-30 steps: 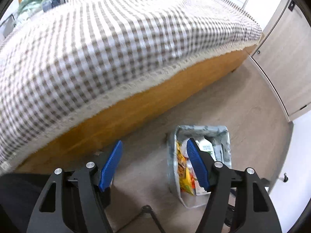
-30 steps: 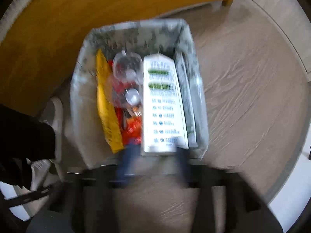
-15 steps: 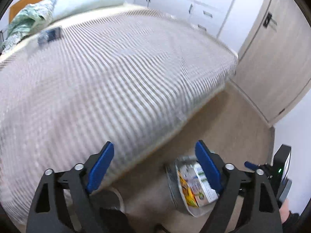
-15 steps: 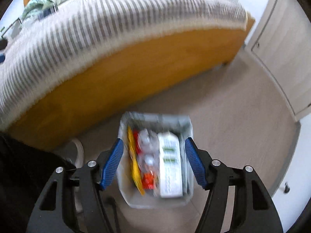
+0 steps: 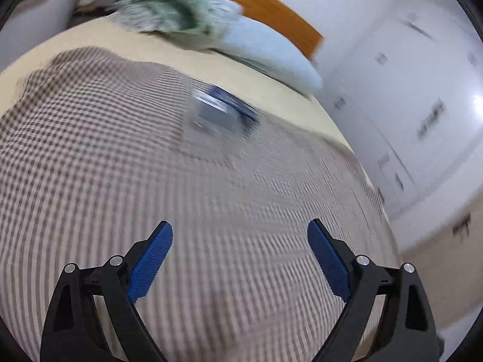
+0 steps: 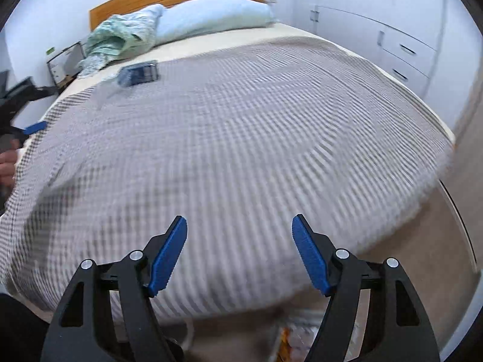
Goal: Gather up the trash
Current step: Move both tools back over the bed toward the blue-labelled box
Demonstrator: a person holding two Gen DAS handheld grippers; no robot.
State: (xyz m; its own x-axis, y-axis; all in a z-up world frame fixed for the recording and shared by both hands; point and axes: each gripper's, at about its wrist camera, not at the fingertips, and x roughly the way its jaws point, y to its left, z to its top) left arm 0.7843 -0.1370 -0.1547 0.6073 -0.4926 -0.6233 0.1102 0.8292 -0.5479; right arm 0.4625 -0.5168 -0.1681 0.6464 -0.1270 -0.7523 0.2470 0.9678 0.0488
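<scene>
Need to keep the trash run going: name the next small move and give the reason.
Probably reach the left gripper toward the blue packet on the checked blanket. Its jaws stand wide with nothing between them, and the packet lies ahead, near the pillow.

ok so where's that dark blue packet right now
The dark blue packet lies on the checked blanket near the head of the bed, upper left in the right wrist view, just below the crumpled green cloth.

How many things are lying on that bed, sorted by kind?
Pale blue pillow: 1
Crumpled green patterned cloth: 1
Dark blue packet, blurred, on the checked blanket: 1
Checked blanket: 1
Total: 4
</scene>
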